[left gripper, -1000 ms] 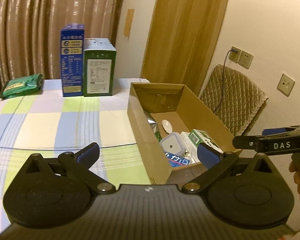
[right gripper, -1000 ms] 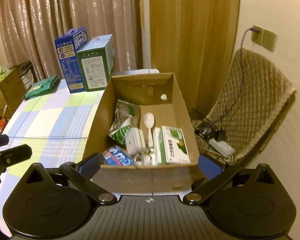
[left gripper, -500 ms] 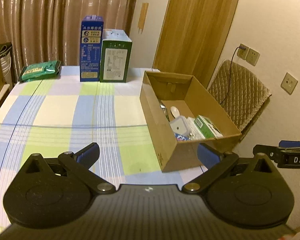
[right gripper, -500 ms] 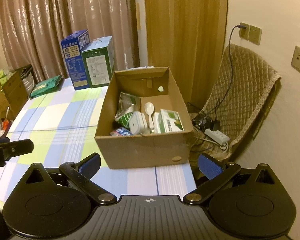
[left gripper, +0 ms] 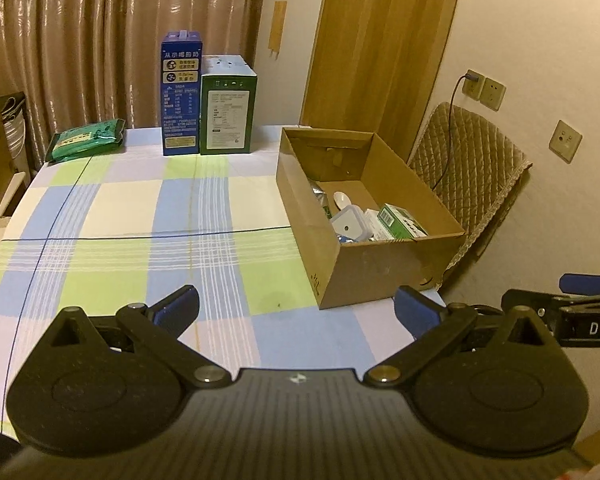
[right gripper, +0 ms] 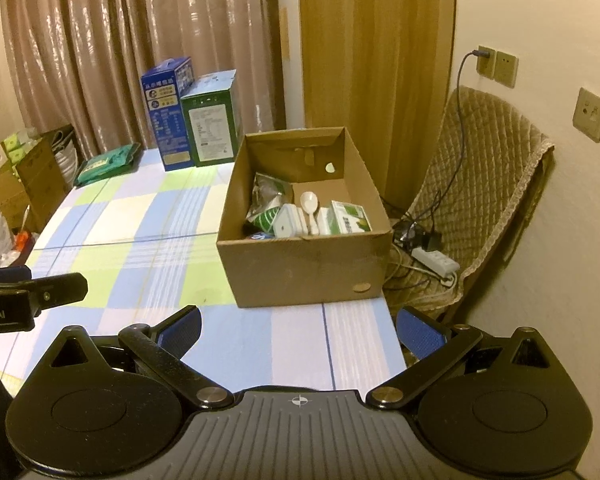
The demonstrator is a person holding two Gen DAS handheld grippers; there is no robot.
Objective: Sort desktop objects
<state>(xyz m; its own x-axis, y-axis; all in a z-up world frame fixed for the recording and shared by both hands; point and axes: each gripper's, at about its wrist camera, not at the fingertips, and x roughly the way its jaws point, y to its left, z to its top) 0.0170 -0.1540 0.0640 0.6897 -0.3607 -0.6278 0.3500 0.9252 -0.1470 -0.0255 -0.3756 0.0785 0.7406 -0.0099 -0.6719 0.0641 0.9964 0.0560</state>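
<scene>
The table point(left gripper: 112, 200), covered by a checked cloth of blue, green and white squares, fills the lower left half of both views. A cardboard box point(right gripper: 304, 268) stands open-topped near the table's right edge, at about 2 o'clock from the left gripper point(left gripper: 296, 310) and at 12 o'clock from the right gripper point(right gripper: 298, 330). At the far end of the table, at about 11 o'clock, a tall blue carton point(left gripper: 180, 92) and a green carton point(left gripper: 228, 110) stand upright and touching, side by side. A flat green packet point(left gripper: 86, 143) lies at the far left corner, at about 10 o'clock, well apart from the cartons.

Inside the box lie the sorted objects: a foil snack bag point(right gripper: 268, 194) toward the far left, a clear lidded container point(right gripper: 286, 220) near the front wall, a green-and-white small box point(right gripper: 350, 216) at the right, and a white plastic spoon point(right gripper: 310, 204) between them, bowl pointing away. A blue item just shows behind the front wall; what it is cannot be told.

Both grippers hover above the near part of the table with fingers spread wide apart and nothing between them. Each gripper appears at the edge of the other's view. A quilted chair cover point(right gripper: 496, 184) hangs beside the wall at 2 o'clock.
</scene>
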